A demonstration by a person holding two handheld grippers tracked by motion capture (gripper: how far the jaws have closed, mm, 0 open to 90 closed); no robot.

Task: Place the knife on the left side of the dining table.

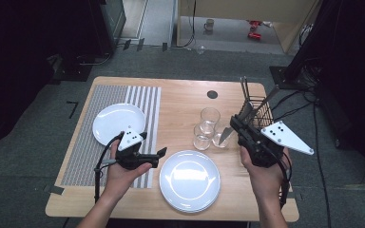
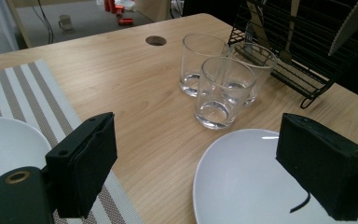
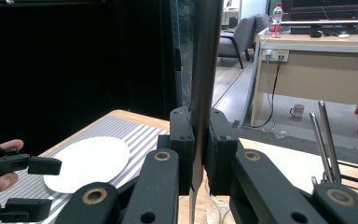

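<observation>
The worktop (image 1: 180,95) carries a striped mat (image 1: 100,123) on the left, a rack (image 1: 259,111) at the right rear, two plates and three glasses (image 1: 206,128) grouped mid-table. The right gripper (image 1: 235,124) has its jaws clamped on a knife (image 3: 204,70); in the right gripper view the steel blade runs straight up out of the closed pads, so its long axis lies crosswise to the jaws, and from above the blade tip (image 1: 224,135) slants down toward the glasses while the handle end (image 1: 272,93) rises over the rack. The knife therefore sits just in front of the rack, between it and the glasses, lifted off the worktop. The near plate (image 1: 189,179) lies to the left of those jaws and toward the person; the far plate (image 1: 118,122) on the mat is well apart from them. The left gripper (image 1: 160,152) hovers with jaws wide apart and nothing between them, pointing across at the near plate, whose rim (image 2: 223,154) shows just ahead of its pads (image 2: 86,163). My judgement is that the knife is to be laid beside a plate: the right hand already holds it and is the nearer one, and the move needs the blade tipped down level, clear of the glasses just beside its tip.
</observation>
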